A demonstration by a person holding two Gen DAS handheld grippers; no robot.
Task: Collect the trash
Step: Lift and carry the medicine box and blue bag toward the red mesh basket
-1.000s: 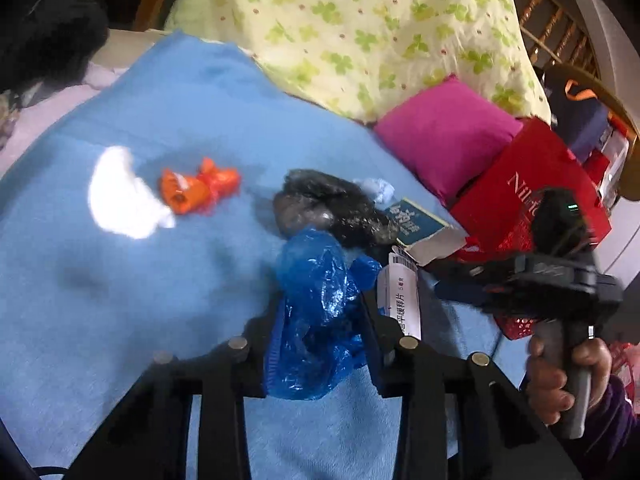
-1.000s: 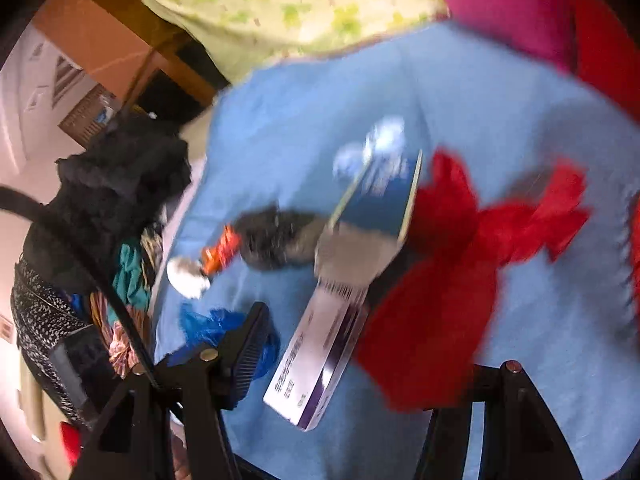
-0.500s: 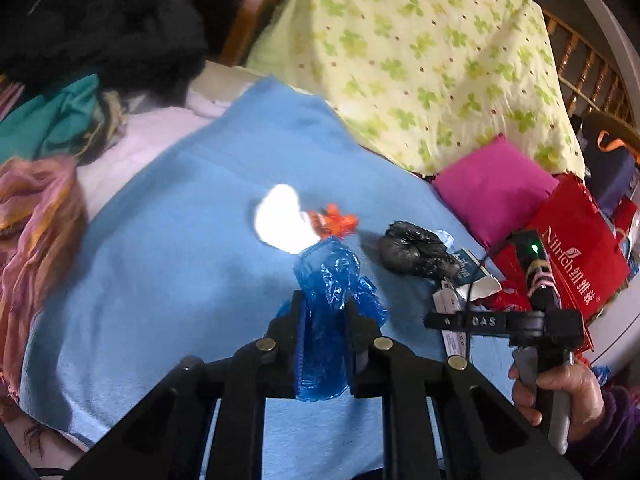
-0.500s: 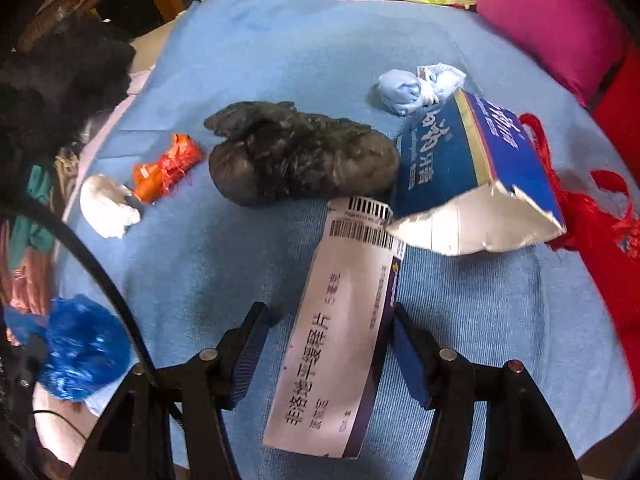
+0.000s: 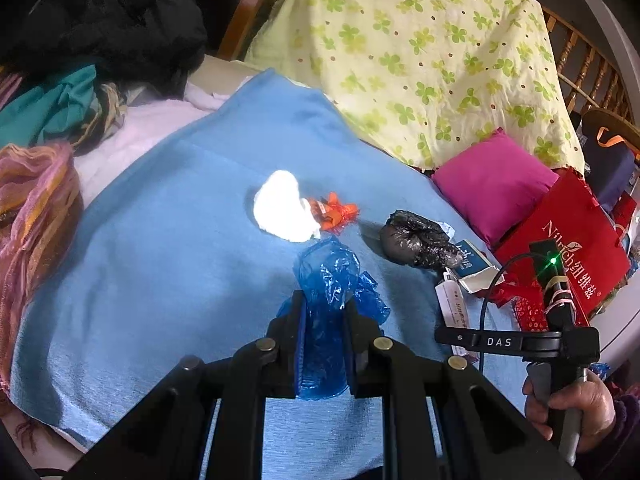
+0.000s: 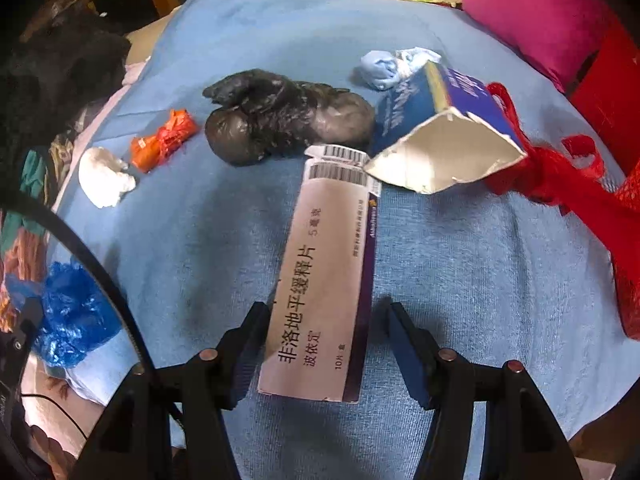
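My left gripper [image 5: 325, 312] is shut on a crumpled blue plastic bag [image 5: 328, 276] and holds it above the blue blanket [image 5: 168, 248]; the bag also shows in the right wrist view [image 6: 68, 316]. My right gripper [image 6: 326, 328] is open, its jaws on either side of a white medicine box [image 6: 324, 280] that lies on the blanket. Beyond lie a black bag [image 6: 288, 120], an orange wrapper [image 6: 164, 140], a white tissue wad [image 6: 104, 178], a torn blue carton [image 6: 436, 128] and a pale blue wad [image 6: 384, 66].
A red mesh bag [image 6: 568, 184] lies at the right. A magenta cushion [image 5: 494, 184], a red paper bag [image 5: 568, 236] and a clover-print quilt [image 5: 420, 60] stand behind. Clothes [image 5: 52, 112] are piled at the left.
My left gripper has lifted the blue bag up and back from the pile. My right gripper has swung down over the medicine box and moved in around it.
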